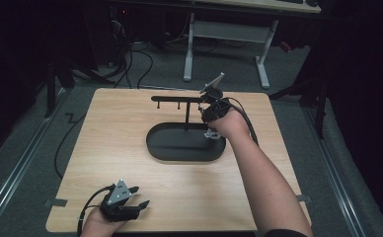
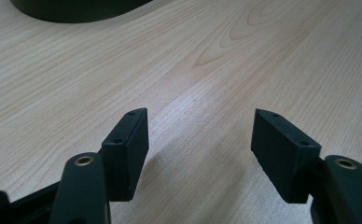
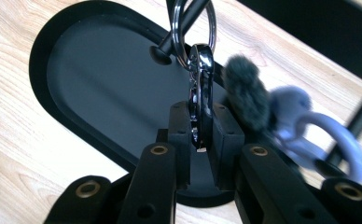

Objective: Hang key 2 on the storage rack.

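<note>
Clenched on a chrome keychain clasp (image 3: 199,88), the right claw (image 3: 199,128) sits at lower centre of the right gripper view. The clasp's split ring (image 3: 194,28) is threaded over a peg tip (image 3: 160,55) of the black stand (image 1: 179,98), upper centre of the high view. A blurred grey pom-pom (image 3: 244,91) and lilac charm (image 3: 319,135) dangle right of it. Below lies the oval tray (image 1: 165,145).

Judging by this, hanging or unhooking is under way; I cannot tell which. Next comes sliding the ring along the peg.

At lower left of the high view, the left claw (image 1: 141,196) rests released and empty on the worktop (image 1: 110,128).
</note>
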{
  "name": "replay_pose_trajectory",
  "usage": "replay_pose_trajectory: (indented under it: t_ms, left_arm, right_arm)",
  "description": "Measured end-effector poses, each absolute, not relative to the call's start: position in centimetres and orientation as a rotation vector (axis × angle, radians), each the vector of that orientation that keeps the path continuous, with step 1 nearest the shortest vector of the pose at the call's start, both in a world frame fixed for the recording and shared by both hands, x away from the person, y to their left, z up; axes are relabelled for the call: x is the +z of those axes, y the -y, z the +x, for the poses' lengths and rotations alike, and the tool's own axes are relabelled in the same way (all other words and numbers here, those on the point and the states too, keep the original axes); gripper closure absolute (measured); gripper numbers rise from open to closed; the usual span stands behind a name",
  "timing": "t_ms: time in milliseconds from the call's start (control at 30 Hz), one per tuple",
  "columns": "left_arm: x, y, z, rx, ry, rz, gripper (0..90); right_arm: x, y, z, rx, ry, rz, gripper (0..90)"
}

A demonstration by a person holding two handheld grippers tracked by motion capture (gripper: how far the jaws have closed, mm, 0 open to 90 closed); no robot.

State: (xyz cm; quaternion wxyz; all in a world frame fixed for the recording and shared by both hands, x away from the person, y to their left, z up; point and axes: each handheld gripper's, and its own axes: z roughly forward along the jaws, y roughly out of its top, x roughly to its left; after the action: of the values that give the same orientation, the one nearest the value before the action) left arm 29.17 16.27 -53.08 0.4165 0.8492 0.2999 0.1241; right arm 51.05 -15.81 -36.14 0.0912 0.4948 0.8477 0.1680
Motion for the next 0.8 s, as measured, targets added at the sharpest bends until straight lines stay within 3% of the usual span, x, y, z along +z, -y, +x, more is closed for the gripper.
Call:
replay_pose_trajectory:
  t_ms: [333, 800]
  left_arm:
    - [-53.2, -16.2, 29.2, 0.308, -0.749, 2.140, 37.3]
    - [-53.3, -16.1, 29.2, 0.301, -0.747, 2.145, 37.4]
  right_arm:
    - [-37.3, 15.2, 51.3, 0.495, -2.522, 1.454, 72.4]
    - [-36.0, 14.8, 50.9, 0.556, -2.473, 1.426, 67.8]
